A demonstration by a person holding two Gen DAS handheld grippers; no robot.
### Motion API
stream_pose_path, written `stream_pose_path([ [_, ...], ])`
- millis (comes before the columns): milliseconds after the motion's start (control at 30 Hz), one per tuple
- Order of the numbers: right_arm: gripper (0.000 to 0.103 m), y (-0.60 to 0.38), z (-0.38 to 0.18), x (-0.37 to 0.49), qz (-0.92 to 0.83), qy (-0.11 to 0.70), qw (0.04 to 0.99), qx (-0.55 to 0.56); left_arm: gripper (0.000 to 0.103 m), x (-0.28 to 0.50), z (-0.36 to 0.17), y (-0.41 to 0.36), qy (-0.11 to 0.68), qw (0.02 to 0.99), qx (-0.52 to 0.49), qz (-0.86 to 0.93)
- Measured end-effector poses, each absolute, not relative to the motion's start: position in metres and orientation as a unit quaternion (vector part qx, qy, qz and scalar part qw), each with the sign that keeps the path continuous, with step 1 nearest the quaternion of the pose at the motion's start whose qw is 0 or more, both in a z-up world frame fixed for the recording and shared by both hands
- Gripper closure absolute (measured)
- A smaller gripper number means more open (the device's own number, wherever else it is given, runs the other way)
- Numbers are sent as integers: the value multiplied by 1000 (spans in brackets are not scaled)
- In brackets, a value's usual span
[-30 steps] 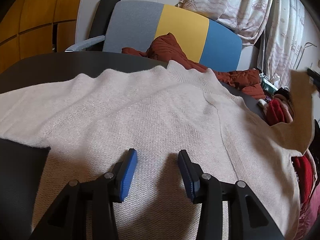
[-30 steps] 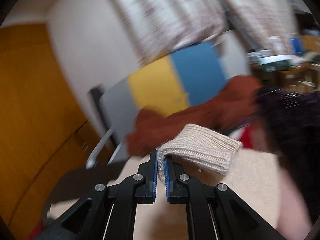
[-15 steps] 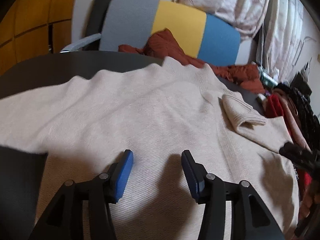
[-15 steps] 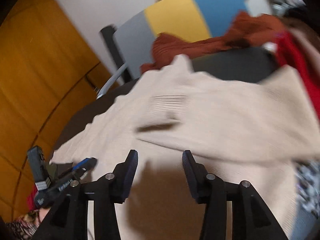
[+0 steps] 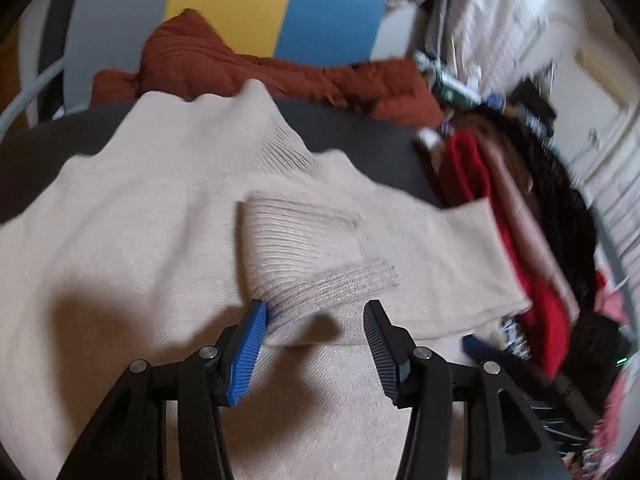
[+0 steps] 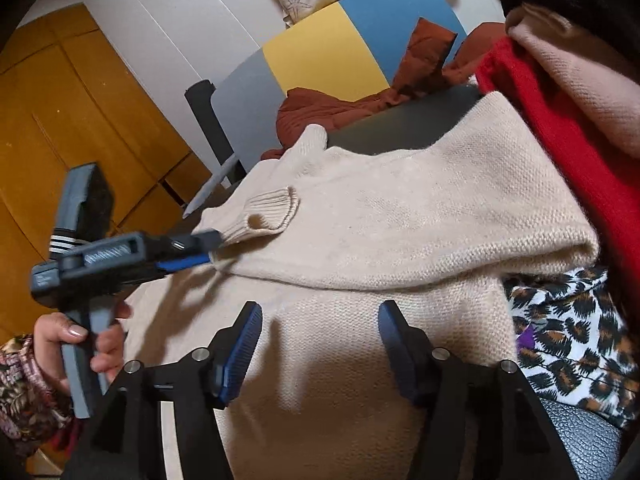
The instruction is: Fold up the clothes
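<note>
A beige knit sweater (image 5: 152,208) lies spread on a dark table (image 5: 352,136). Its right sleeve is folded across the body, with the ribbed cuff (image 5: 304,248) near the middle. My left gripper (image 5: 314,344) is open just in front of the cuff, its left finger touching the cuff's edge. In the right wrist view the left gripper (image 6: 200,250) reaches the cuff (image 6: 272,212) from the left. My right gripper (image 6: 320,344) is open and empty above the sweater (image 6: 360,360), below the folded sleeve (image 6: 440,220).
A rust-red garment (image 5: 248,68) lies on a grey, yellow and blue chair (image 5: 280,4) behind the table. A pile of red, pink, dark and leopard-print clothes (image 6: 560,140) sits at the right. Orange cabinets (image 6: 60,120) stand at the left.
My right gripper opened and let go of the sleeve cuff, which now lies folded on the sweater. My left gripper moved forward and right to the cuff.
</note>
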State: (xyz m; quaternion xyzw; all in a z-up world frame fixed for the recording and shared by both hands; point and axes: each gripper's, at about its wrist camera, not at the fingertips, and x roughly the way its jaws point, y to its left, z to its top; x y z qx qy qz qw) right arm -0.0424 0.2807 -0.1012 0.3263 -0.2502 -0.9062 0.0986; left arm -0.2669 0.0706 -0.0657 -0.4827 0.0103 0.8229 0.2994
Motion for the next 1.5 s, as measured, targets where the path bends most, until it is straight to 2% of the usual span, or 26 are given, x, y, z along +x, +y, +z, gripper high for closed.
stream_pose_path([
  [167,41,285,-102,-39,-905,-258,105,321,54,-272,-70,90,71,238,-465,850],
  [200,40,286,-102,-38,-905,-259,106,320,66,-274,-72,91,76,225,-466,852],
  [233,40,287,-102,-37,-905,-260,107,319,83,-278,-74,89,76,216,-466,855],
  [267,40,287,-103,-36,-905,-261,108,318,91,-281,-72,85,63,215,-463,858],
  [333,40,288,-103,-35,-905,-262,110,317,99,-285,-62,74,23,219,-451,865],
  [600,40,288,-102,-35,-905,-266,112,314,99,-287,-20,-8,-105,198,-363,905],
  [800,40,288,-102,-35,-904,-266,112,314,99,-281,-67,-58,-181,195,-399,877],
  [867,40,288,-101,-36,-903,-269,111,317,93,-278,-85,-73,-208,197,-414,864],
  [933,40,293,-100,-38,-896,-287,106,323,82,-271,-100,-81,-231,200,-418,856],
  [1000,40,304,-99,-41,-880,-335,92,325,79,-269,-103,-88,-258,206,-415,848],
  [1100,40,323,-99,-45,-852,-407,71,322,69,-271,-98,-99,-281,195,-395,853],
  [1133,43,330,-100,-45,-842,-434,61,313,68,-272,-97,-102,-287,191,-388,855],
  [1200,68,346,-102,-46,-830,-468,31,303,68,-276,-98,-110,-299,179,-383,855],
  [1233,100,352,-101,-46,-830,-467,15,305,68,-276,-99,-114,-304,172,-381,856],
  [1400,98,373,-99,-34,-841,-442,-59,306,73,-273,-118,-139,-342,145,-378,848],
  [1500,100,381,-116,-31,-827,-454,-63,326,77,-271,-121,-146,-366,150,-371,840],
])
